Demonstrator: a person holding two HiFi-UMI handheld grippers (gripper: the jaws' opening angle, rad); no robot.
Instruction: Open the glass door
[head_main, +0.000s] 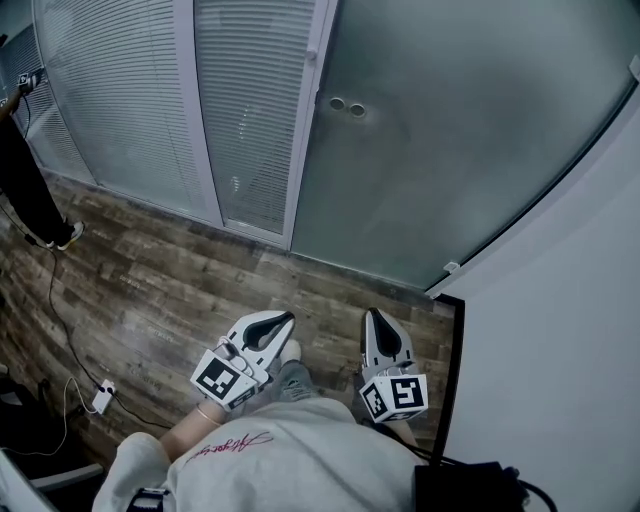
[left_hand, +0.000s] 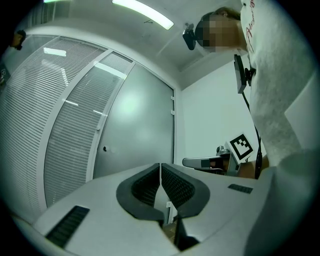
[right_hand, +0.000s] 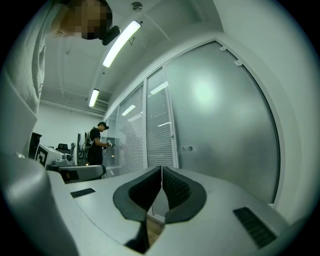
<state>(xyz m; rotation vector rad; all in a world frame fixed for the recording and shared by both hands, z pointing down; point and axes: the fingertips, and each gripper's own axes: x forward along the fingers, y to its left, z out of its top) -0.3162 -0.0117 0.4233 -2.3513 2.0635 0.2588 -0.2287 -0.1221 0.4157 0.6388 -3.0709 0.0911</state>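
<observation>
The door (head_main: 460, 140) is a frosted glass panel standing closed ahead of the person, between a strip of blinds (head_main: 255, 110) on its left and a white wall (head_main: 560, 340) on its right. Two small round fittings (head_main: 347, 106) sit near its left edge, beside the white frame. The wood floor (head_main: 150, 290) runs up to its foot.

Both tools are held low in front of the person's body, well apart from the door and pointing towards it. The left tool (head_main: 284, 319) has its jaws pressed together with nothing between them; in its own view (left_hand: 160, 165) the ribbed pads meet in a thin line, with the door (left_hand: 142, 120) beyond. The right tool (head_main: 376, 316) is likewise closed and empty, its pads meeting in its own view (right_hand: 161, 169), where the door (right_hand: 225, 125) fills the right side and the two fittings (right_hand: 186, 148) show near its frame.

A cable and a white adapter (head_main: 101, 398) lie on the floor at the left. A second person (right_hand: 97, 145) stands far off along the blinds.
</observation>
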